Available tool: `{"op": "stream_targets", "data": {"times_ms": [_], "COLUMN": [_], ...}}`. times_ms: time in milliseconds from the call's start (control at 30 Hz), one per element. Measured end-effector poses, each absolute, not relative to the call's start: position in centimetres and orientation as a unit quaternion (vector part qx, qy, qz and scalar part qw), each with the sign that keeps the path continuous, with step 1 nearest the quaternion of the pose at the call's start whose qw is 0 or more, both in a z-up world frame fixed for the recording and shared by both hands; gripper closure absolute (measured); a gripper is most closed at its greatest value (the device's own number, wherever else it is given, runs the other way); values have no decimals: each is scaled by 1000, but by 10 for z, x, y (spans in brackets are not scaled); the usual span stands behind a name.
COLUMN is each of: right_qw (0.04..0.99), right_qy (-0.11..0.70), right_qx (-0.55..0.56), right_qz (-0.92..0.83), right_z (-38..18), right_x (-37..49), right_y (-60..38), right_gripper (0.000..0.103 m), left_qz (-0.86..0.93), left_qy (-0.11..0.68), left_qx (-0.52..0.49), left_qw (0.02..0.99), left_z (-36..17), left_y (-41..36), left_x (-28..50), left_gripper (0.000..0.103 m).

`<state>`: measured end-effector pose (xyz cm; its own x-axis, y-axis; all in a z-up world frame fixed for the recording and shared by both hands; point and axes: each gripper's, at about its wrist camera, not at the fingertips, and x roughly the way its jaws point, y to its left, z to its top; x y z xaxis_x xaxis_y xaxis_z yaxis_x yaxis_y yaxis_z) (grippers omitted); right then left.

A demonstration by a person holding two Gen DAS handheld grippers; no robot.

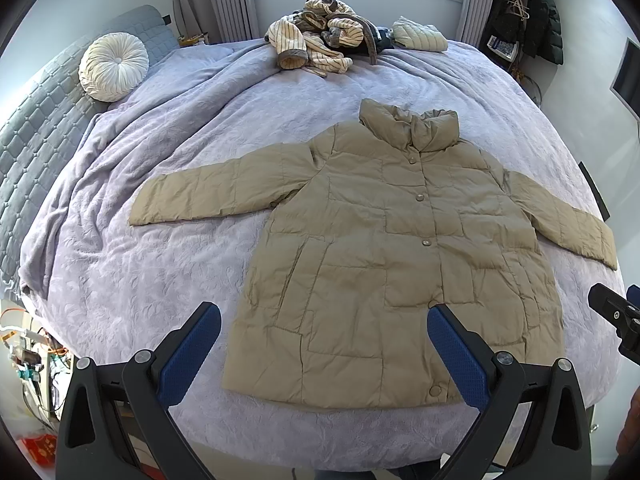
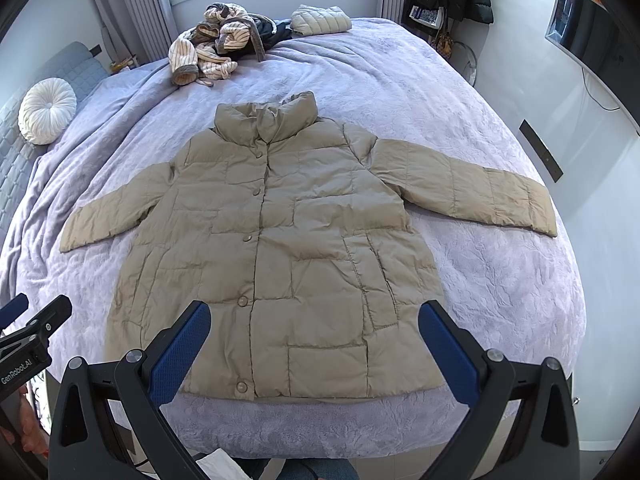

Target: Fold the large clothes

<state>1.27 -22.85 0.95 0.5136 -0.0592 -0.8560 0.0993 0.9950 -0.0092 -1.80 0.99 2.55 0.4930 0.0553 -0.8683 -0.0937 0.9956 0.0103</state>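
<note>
In the left wrist view, a tan puffer coat [image 1: 384, 248] lies flat, front up and buttoned, on the lavender bed [image 1: 160, 264], sleeves spread to both sides, collar toward the window. The left claw [image 1: 324, 322] hangs released above the coat's hem, grasping nothing. Beyond the collar sits a heap of striped clothes [image 1: 320, 40]. In the right wrist view, the right claw [image 2: 314, 320] is likewise spread wide over the coat's lower front, empty; the left claw shows beside the coat's left sleeve.
</note>
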Motion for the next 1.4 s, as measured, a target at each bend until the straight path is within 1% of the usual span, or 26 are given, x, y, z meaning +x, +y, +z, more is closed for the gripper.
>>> {"op": "stream_targets", "data": {"times_ms": [1400], "right_qw": [868], "right_qy": [494], "right_qx": [22], "right_qz": [-44], "right_z": [7], "right_x": [17], "right_y": [-239], "right_gripper": [0], "left_qz": [44], "left_qy": [503], "left_qx": [-18], "left_qw": [863], "left_z": [22], "left_y": [16], "left_x": [-19], "left_gripper": [0]}}
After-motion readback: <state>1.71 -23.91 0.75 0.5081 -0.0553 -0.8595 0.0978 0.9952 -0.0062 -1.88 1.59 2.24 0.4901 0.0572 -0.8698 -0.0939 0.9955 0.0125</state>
